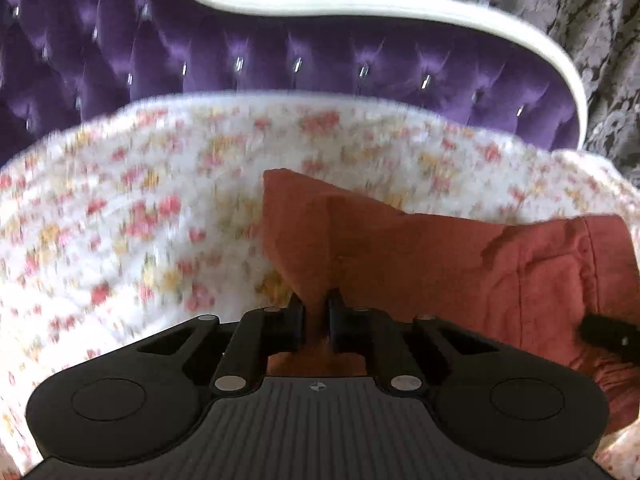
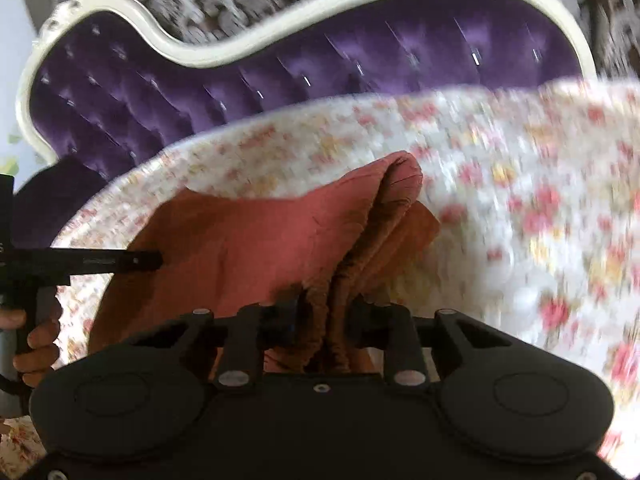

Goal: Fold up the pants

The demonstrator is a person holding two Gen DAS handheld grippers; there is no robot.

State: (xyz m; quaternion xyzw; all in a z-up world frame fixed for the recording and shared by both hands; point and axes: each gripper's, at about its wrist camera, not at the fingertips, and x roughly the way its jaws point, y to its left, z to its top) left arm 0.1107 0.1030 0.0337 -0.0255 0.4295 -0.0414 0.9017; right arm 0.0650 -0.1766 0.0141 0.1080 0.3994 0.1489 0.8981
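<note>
The pants [image 1: 420,256] are rust-red cloth, lifted over a floral bedspread [image 1: 120,208]. My left gripper [image 1: 317,304] is shut on a pinched edge of the pants, cloth rising between its fingers. My right gripper [image 2: 324,312] is shut on a thick bunched fold of the pants [image 2: 248,248], which hang from both grippers. The left gripper's fingers [image 2: 132,260] show at the left of the right wrist view, touching the cloth. The right gripper's tip [image 1: 608,330] shows at the right edge of the left wrist view.
A purple tufted headboard [image 1: 280,60] with a cream curved frame [image 1: 400,4] stands behind the bed. Grey patterned wallpaper [image 1: 560,0] is behind it. The person's hand [image 2: 36,340] shows at the left in the right wrist view. Both views are motion-blurred.
</note>
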